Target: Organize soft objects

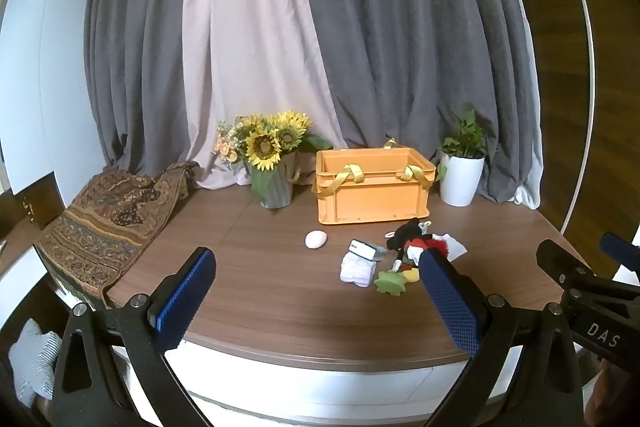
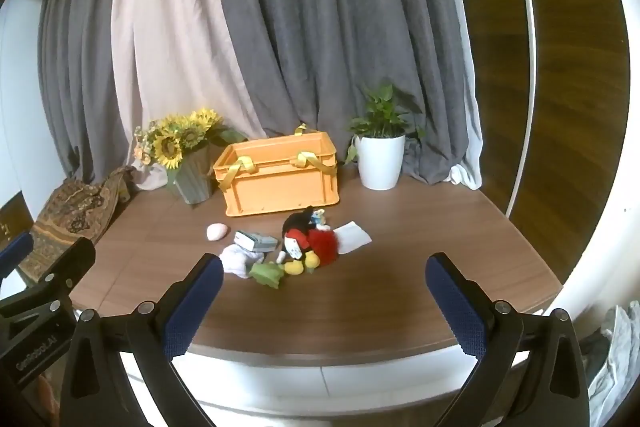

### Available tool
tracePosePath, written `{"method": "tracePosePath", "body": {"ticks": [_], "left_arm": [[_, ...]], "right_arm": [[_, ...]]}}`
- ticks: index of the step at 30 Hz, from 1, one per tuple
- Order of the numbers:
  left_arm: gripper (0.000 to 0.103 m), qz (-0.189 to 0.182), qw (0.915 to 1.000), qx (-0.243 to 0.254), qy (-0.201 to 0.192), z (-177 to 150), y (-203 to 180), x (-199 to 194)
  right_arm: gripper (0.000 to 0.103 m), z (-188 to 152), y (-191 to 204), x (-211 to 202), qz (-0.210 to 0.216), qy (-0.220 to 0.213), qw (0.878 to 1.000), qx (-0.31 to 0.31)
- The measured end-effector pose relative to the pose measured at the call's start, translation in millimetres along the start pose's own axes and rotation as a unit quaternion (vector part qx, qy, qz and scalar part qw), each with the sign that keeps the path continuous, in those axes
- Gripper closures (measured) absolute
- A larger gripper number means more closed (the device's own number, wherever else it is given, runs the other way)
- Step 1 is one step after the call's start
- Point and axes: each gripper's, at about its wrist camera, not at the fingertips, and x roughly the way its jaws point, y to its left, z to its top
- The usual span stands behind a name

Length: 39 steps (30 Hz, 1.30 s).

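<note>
L wrist view: left tool (image 1: 316, 283) open, empty, over near bench (image 1: 280, 291) edge. Soft objects, incl. mouse plush (image 1: 406, 239) and white cloth (image 1: 357, 269), piled near-side of orange crate (image 1: 372, 187); pink egg (image 1: 316, 239) to the left.
R wrist view: right tool (image 2: 324, 285) open, empty; pile between its fingers (image 2: 196, 303).

A brown wood-grain surface (image 2: 420, 239) carries the scene, backed by grey curtains (image 2: 320, 27) with a pale pink panel (image 2: 176, 27) hanging between them. At the back left, sunflowers (image 1: 266, 141) stand in a ribbed grey vase (image 1: 276, 187). At the back right, a leafy green plant (image 2: 380, 113) grows in a white pot (image 2: 380, 161). A patterned brown cloth (image 1: 104, 219) drapes over the left edge of the surface. Dark wood panelling (image 2: 576, 87) fills the right side.
</note>
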Motion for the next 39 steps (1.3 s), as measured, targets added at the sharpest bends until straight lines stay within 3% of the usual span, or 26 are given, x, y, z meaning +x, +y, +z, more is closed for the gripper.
{"method": "tracePosePath", "body": {"ticks": [39], "left_arm": [[0.0, -0.001, 1.0, -0.007, -0.002, -7.0, 4.3, 2.8]], "right_arm": [[0.0, 2.6, 0.1, 1.0, 0.004, -0.001, 1.0, -0.003]]}}
